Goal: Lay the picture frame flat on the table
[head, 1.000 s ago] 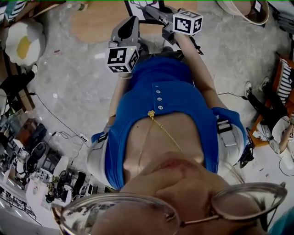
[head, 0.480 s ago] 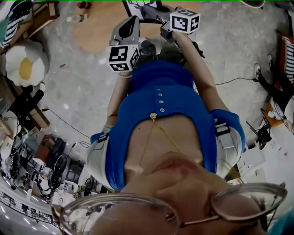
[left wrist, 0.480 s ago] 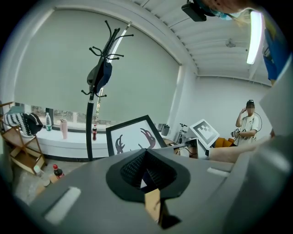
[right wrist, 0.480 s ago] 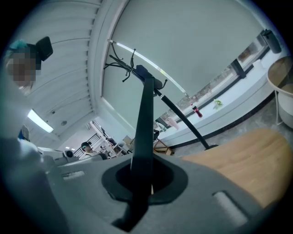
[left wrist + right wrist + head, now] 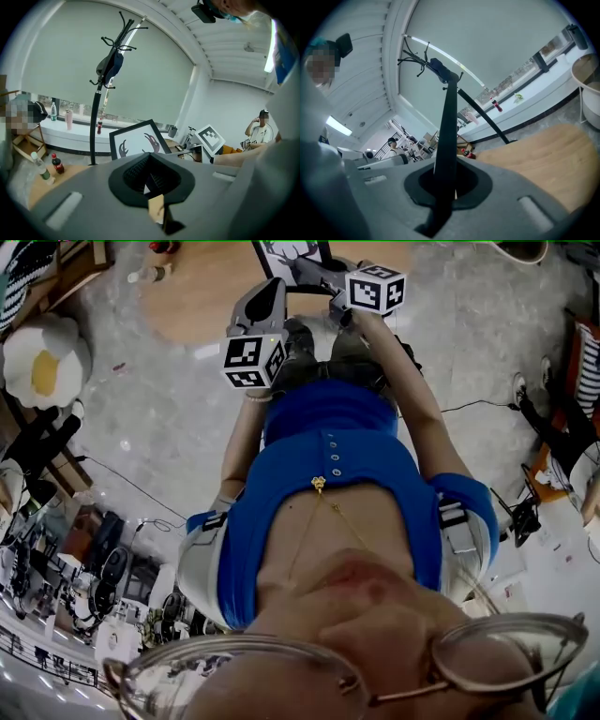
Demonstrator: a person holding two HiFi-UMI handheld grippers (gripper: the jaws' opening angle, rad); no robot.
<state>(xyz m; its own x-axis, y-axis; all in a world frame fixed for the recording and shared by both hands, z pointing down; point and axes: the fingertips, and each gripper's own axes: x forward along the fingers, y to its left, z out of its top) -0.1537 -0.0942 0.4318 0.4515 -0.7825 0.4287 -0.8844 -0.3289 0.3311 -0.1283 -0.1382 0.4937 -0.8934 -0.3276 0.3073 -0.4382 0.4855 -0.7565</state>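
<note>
Status: the picture frame (image 5: 137,143) is gripped but not yet laid flat. In the left gripper view it rises out of the mouth of the left tongs (image 5: 150,174), tilted, with its black border and white print facing that camera. The pads of the left tongs are drawn together. Only a thin pale sliver shows between them, and they appear to be pinching the frame's lower edge. In the right gripper view the frame is seen edge-on as a dark bar running straight through the right tongs (image 5: 446,183), which are clamped shut on that edge. The wooden tabletop (image 5: 543,159) lies beyond the frame in the right gripper view. In the head view it spreads to one side of the frame and under it, at the top of the picture. No view shows whether the frame's bottom edge touches the tabletop, because the gripper bodies cover that contact. A black coat stand (image 5: 101,93) stands on the floor behind the frame and plays no part in the task. Done, as judged from these views: both tongs have a hold on the frame, one on each side of it. Remaining: tip the frame over until its back or face lies level on the tabletop, then part both tongs and draw them clear. Caution: the hold is on thin edges, so an uneven lowering could twist the frame between the pads.
</note>
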